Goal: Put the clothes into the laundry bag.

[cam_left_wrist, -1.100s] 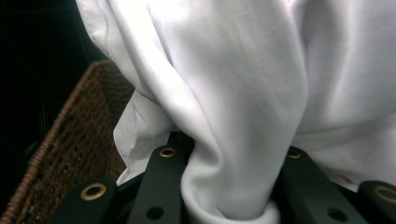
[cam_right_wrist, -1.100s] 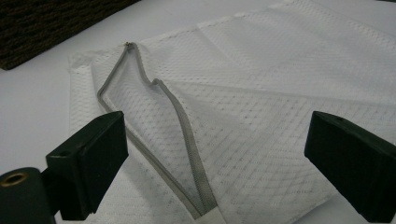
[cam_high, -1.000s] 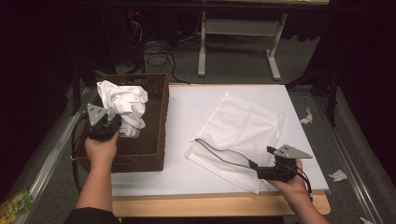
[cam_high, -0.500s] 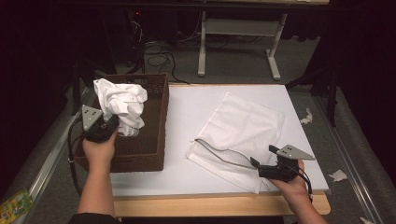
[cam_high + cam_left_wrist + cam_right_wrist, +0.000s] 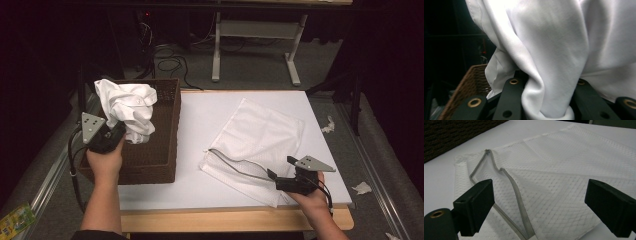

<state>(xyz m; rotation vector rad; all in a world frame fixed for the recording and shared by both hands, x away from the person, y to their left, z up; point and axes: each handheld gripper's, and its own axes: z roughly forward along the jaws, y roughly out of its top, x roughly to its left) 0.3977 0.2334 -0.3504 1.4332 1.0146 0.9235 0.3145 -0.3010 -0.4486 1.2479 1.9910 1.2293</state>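
A crumpled white cloth [image 5: 127, 107] hangs over the left side of a brown wicker basket [image 5: 155, 160], with my left gripper [image 5: 117, 132] shut on its lower folds. In the left gripper view the cloth [image 5: 554, 50] bunches between the jaws of the left gripper [image 5: 547, 82], above the basket rim [image 5: 466, 87]. A white mesh bag [image 5: 255, 140] lies flat on the white table, its grey zipper [image 5: 235, 165] open along the near edge. My right gripper [image 5: 272, 179] is open at the bag's near corner. In the right gripper view the right gripper [image 5: 544, 192] straddles the mesh bag [image 5: 564, 170] and the zipper [image 5: 511, 187].
The white table top [image 5: 200, 190] has a wooden front edge. The basket stands at its left edge, and its dark wall [image 5: 454, 135] shows beyond the bag. Scraps of paper [image 5: 361, 188] lie on the floor at the right. A desk frame [image 5: 250, 30] stands behind.
My left gripper has shifted the cloth a little to the left over the basket. The right gripper has hardly moved at the bag's corner.
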